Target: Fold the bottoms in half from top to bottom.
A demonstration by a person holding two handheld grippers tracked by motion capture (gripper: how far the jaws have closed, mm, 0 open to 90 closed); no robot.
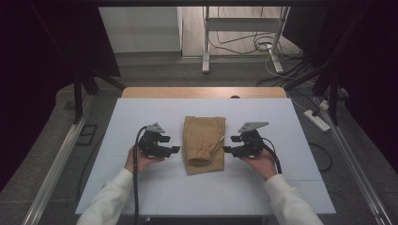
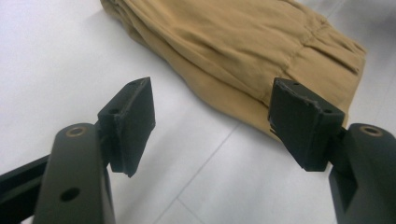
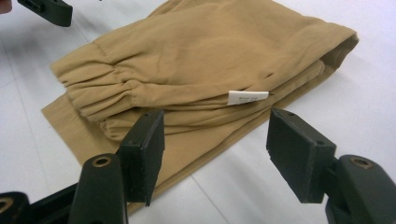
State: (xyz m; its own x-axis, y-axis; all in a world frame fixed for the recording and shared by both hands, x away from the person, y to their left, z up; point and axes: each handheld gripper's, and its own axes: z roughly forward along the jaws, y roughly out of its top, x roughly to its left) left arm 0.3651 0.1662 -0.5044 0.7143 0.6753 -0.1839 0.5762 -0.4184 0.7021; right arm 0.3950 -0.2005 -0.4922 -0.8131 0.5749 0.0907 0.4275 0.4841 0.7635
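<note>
A folded tan garment (image 1: 203, 143) with an elastic waistband and a small white label (image 3: 247, 97) lies in the middle of the white table (image 1: 141, 187). My left gripper (image 1: 174, 150) sits just left of it, jaws open and empty, pointing at its left edge (image 2: 224, 88). At the cloth's right side my right gripper (image 1: 227, 150) is open too, with nothing between its pads. In the right gripper view the garment (image 3: 196, 60) lies just beyond the jaws, and a jaw of the left gripper (image 3: 49, 10) peeks in at the top left.
The white table top ends at a wooden strip (image 1: 204, 92) at the back. Metal rails (image 1: 56, 164) run along both sides. A power strip (image 1: 317, 120) and cables lie on the floor at the right, with a white frame stand (image 1: 244, 28) behind.
</note>
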